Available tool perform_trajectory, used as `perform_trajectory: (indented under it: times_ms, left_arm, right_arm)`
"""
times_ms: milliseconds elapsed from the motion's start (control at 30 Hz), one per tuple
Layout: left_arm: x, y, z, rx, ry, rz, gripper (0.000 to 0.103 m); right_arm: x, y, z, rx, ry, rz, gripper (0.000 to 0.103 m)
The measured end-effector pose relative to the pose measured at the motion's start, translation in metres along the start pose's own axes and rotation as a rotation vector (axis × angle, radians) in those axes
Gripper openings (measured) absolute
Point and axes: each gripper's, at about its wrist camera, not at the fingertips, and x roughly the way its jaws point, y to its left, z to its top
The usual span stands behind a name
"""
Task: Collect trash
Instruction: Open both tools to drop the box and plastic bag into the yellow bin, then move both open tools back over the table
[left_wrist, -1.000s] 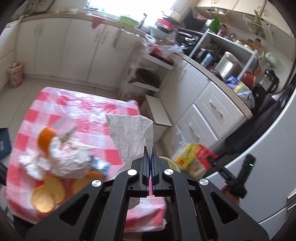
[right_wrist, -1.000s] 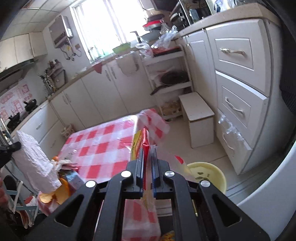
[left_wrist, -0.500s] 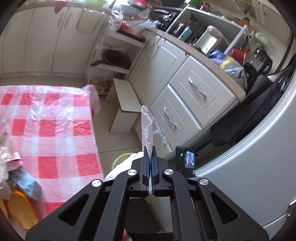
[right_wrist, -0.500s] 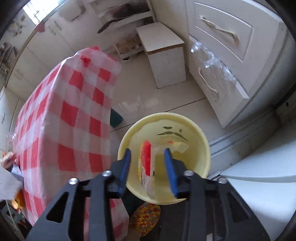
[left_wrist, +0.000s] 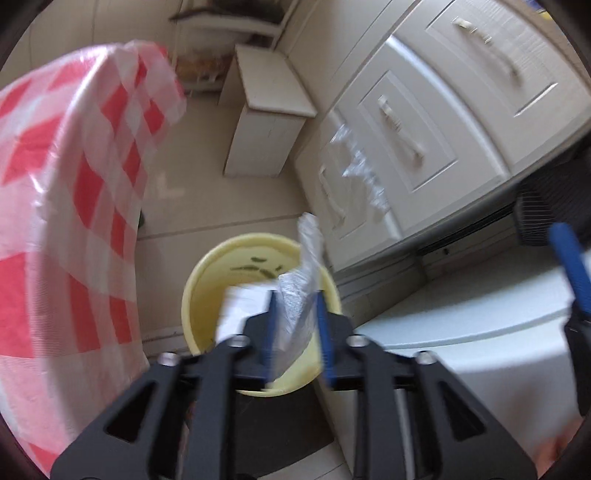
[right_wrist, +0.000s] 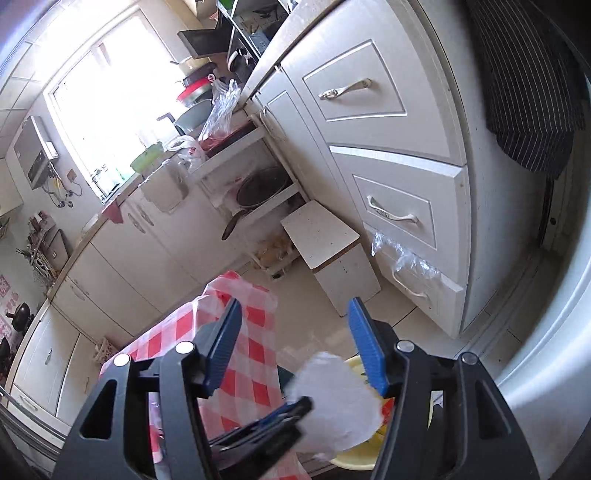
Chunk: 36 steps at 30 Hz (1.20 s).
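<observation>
Above yellow bin (left_wrist: 207, 280), tissue (left_wrist: 295, 310) between left claw (left_wrist: 295, 321) pads.

My left gripper (left_wrist: 295, 328) tilts steeply down, its fingers just parted; my right gripper (right_wrist: 295, 347) gapes wider, likewise just opening.

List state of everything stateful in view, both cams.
left tongs, open, jaws just been opening, paper towel between them
right tongs, open, jaws just been opening, nothing gripped
paper towel, crumpled, above the bin, looks released
yellow bin, upright, unlidded, wrapper inside
top drawer, shut
plastic bag, hanging on the bottom drawer
</observation>
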Motion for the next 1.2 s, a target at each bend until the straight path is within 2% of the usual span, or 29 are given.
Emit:
perform_trajectory:
  times_ms: [33, 67, 133, 167, 300, 433, 567, 767, 900, 1000, 1200]
  left_arm:
    - [0.003, 0.002, -0.001, -0.015, 0.006, 0.002, 0.042]
    - [0.000, 0.004, -0.002, -0.025, 0.001, -0.004, 0.044]
    - [-0.014, 0.004, -0.004, -0.014, -0.032, 0.004, 0.057]
    - [-0.026, 0.004, -0.006, 0.001, -0.056, 0.015, 0.058]
    - [-0.092, 0.009, -0.020, 0.048, -0.157, 0.031, 0.069]
    - [-0.172, 0.030, -0.061, 0.084, -0.292, 0.094, 0.086]
    - [-0.245, 0.072, -0.112, 0.063, -0.390, 0.206, 0.091]
    - [-0.324, 0.144, -0.166, -0.047, -0.430, 0.332, 0.092]
    - [-0.360, 0.189, -0.195, -0.146, -0.450, 0.360, 0.093]
    - [-0.376, 0.206, -0.215, -0.189, -0.451, 0.366, 0.093]
    - [-0.398, 0.200, -0.247, -0.158, -0.479, 0.403, 0.094]
  right_arm:
    - [0.000, -0.002, 0.002, 0.009, -0.003, 0.000, 0.058]
    - [-0.002, -0.004, 0.003, 0.016, -0.011, 0.000, 0.058]
    - [-0.004, -0.006, 0.006, 0.024, -0.026, -0.001, 0.058]
    - [-0.005, -0.006, 0.007, 0.026, -0.034, -0.005, 0.058]
    - [-0.008, 0.006, 0.011, -0.001, -0.045, -0.015, 0.060]
    - [-0.006, 0.022, 0.009, -0.056, -0.043, -0.007, 0.063]
    - [-0.009, 0.048, 0.003, -0.154, -0.057, -0.003, 0.067]
    - [-0.011, 0.093, -0.013, -0.298, -0.086, 0.005, 0.072]
    - [-0.013, 0.120, -0.029, -0.320, -0.073, 0.051, 0.072]
    - [-0.022, 0.141, -0.045, -0.363, -0.079, 0.098, 0.075]
    - [-0.036, 0.164, -0.070, -0.403, -0.076, 0.151, 0.078]
